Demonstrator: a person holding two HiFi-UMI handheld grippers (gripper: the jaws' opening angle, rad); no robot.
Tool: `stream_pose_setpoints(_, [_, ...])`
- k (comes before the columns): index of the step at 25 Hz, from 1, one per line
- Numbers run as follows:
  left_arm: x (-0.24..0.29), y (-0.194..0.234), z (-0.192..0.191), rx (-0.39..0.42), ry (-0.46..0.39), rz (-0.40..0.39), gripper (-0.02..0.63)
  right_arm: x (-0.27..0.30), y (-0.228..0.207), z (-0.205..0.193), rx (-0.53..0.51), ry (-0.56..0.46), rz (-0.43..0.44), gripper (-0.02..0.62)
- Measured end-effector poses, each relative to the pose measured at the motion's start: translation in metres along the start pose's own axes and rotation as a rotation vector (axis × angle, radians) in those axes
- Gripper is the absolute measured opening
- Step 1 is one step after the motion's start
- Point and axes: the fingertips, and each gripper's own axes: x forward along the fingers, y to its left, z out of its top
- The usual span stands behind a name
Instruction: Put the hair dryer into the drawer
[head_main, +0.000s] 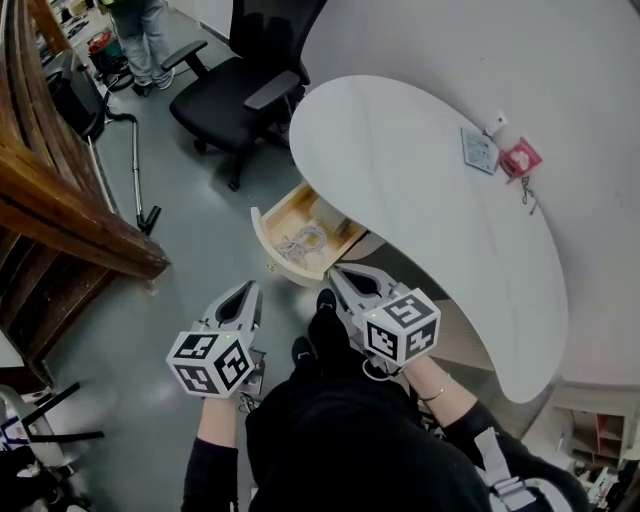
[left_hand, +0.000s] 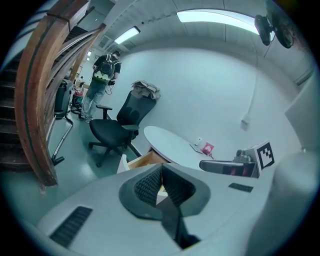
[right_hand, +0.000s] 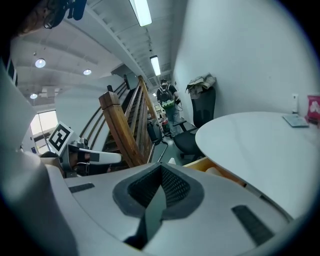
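Note:
An open wooden drawer (head_main: 272, 232) sticks out from under the white curved table (head_main: 420, 190). Inside it lies a pale thing with a coiled white cord (head_main: 300, 243); I cannot make out the hair dryer's body. My left gripper (head_main: 243, 298) hangs over the floor, below and left of the drawer, shut and empty. The right gripper (head_main: 343, 279) is just below the drawer's near corner, also shut with nothing in it. In the left gripper view the pads (left_hand: 150, 184) meet in front of the drawer (left_hand: 145, 160). The right gripper view shows its pads (right_hand: 170, 186) closed together, the drawer's edge (right_hand: 210, 167) beyond.
A black office chair (head_main: 240, 90) stands left of the table. A wooden staircase (head_main: 60, 200) runs along the left, with a metal pole (head_main: 135, 170) beside it. A person (head_main: 140, 30) stands far off. A pink item (head_main: 520, 158) and a card (head_main: 479, 150) lie on the table.

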Motion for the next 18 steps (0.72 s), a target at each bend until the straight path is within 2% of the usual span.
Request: stream_pose_setpoints(18, [-0.027, -0.007, -0.006, -0.001, -0.019, -0.009, 0.011, -0.024, 0.011, -0.007, 0.030, -0.022, 0.041, 0.003])
